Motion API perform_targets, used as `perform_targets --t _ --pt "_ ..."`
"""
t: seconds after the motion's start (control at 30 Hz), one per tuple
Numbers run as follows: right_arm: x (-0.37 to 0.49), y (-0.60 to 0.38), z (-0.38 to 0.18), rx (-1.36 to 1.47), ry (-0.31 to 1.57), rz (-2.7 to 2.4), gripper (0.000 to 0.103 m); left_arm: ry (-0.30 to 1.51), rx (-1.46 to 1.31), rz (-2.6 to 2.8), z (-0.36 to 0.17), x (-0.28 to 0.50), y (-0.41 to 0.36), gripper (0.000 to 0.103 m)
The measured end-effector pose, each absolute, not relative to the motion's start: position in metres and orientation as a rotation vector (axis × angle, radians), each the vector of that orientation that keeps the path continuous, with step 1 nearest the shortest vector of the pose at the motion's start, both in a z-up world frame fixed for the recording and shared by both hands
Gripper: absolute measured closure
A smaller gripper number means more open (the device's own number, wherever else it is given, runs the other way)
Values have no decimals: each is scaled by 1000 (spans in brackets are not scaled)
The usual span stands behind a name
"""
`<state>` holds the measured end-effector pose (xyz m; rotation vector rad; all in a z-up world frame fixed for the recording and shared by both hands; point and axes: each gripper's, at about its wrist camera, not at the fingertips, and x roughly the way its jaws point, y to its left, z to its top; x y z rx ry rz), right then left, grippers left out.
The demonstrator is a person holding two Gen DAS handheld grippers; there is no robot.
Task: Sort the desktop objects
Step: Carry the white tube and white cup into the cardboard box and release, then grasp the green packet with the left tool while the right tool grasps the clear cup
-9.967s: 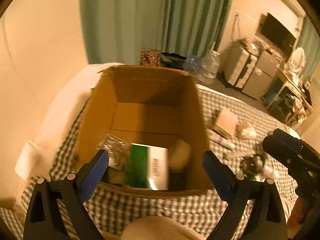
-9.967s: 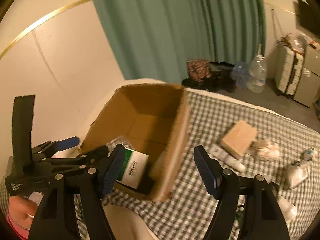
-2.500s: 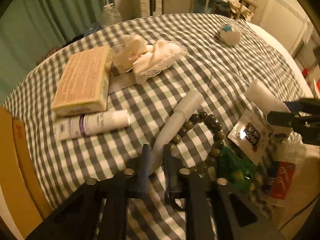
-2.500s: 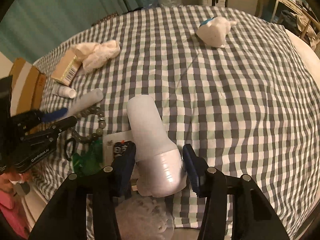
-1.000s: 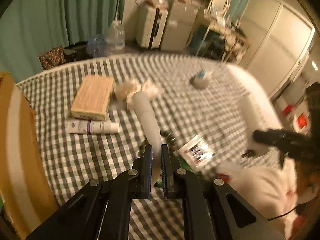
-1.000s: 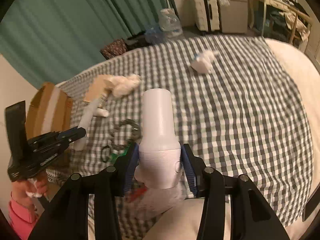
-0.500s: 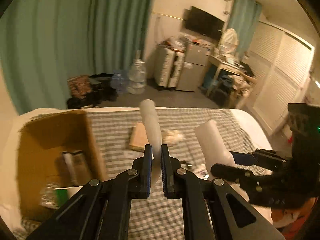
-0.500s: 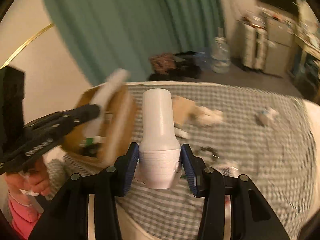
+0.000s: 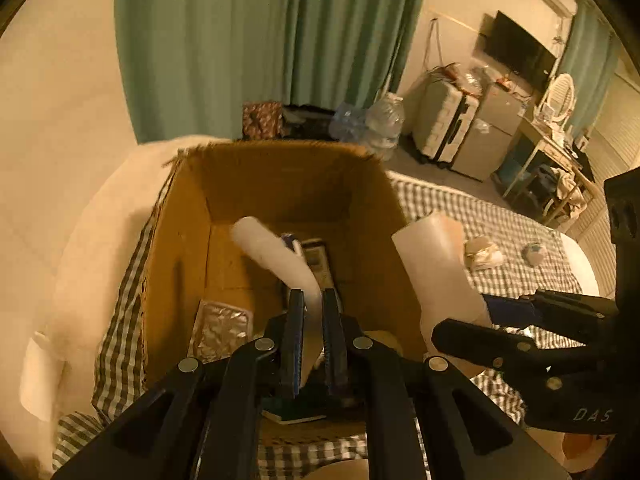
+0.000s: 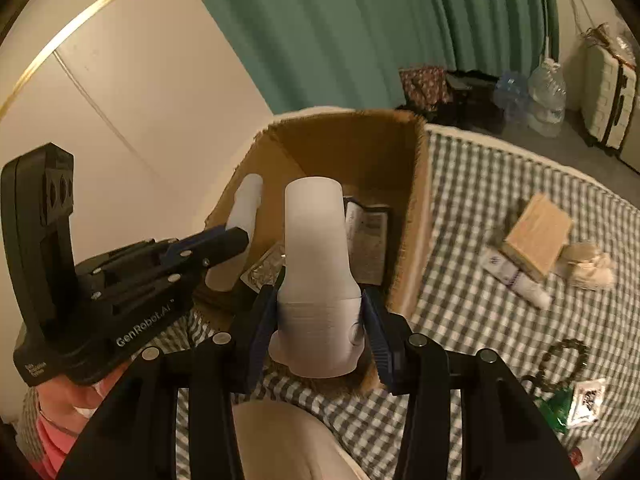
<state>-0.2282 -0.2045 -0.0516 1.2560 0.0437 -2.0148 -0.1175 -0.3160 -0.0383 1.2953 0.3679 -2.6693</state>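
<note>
An open cardboard box (image 9: 180, 240) (image 10: 416, 216) stands on the checked cloth and holds a foil packet (image 9: 220, 332) and a dark booklet (image 10: 368, 240). My left gripper (image 9: 312, 304) is shut on a slim white tube (image 9: 276, 256) and holds it over the box opening; the tube also shows in the right wrist view (image 10: 244, 208). My right gripper (image 10: 320, 304) is shut on a fat white bottle (image 10: 316, 264) at the box's near right edge; the bottle also shows in the left wrist view (image 9: 436, 264).
On the cloth right of the box lie a tan box (image 10: 540, 232), a small white tube (image 10: 516, 276), a crumpled white cloth (image 10: 588, 268), a bead bracelet (image 10: 564, 360) and small packets (image 10: 588, 396). Suitcases (image 9: 444, 124) and water bottles (image 9: 384, 120) stand on the floor behind.
Both grippers have carried their objects from the table's right side over to the box. The left one now holds the slim tube above the box's inside, the right one beside it.
</note>
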Motion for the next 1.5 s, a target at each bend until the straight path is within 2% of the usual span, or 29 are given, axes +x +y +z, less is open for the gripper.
perform_targets --t 0.1,0.13,0.2,0.23,0.27,0.33,0.47,0.53,0.73,0.93,1.1,1.23,1.33,1.43,1.5 --pt "-235 -211 -58 1255 -4 -2015 57 367 1325 -2654 -50 -123 -318 89" --pt "-239 -210 -58 1251 -44 -2010 42 354 1331 -2650 -51 -124 -317 85" --pt "-244 -203 -55 1247 -123 -2024 24 306 1328 -2649 -49 -124 -313 63" --pt "-244 -199 -52 1238 -150 -2036 24 277 1317 -2643 -47 -125 -311 41" --pt "-244 -192 -48 1213 -160 -2059 24 256 1298 -2634 -45 -124 -308 29" --pt "-245 -178 -40 1172 -141 -2127 24 250 1257 -2645 -37 -118 -304 26" --pt "-234 -128 -19 1118 -86 -2300 24 226 1186 -2660 -26 -112 -284 11" --pt "-232 -92 -14 1127 -59 -2378 24 210 1153 -2704 -18 -108 -263 7" --pt "-211 5 -12 1214 15 -2554 22 219 1164 -2852 -19 -106 -178 2" --pt "-184 70 -51 1374 73 -2557 20 221 1332 -2916 -61 -114 -90 0" --pt "-164 85 -92 1477 225 -2460 18 25 1471 -2911 -102 -123 -34 0" --pt "-159 92 -110 1475 257 -2378 13 -176 1548 -2896 -129 -129 -7 0" --pt "-163 93 -123 1468 312 -2324 8 -251 1599 -2896 -146 -139 1 0" --pt "-161 88 -134 1454 457 -2300 2 -309 1655 -2889 -165 -149 10 0" --pt "-159 91 -140 1458 448 -2252 1 -332 1705 -2898 -175 -156 15 0"
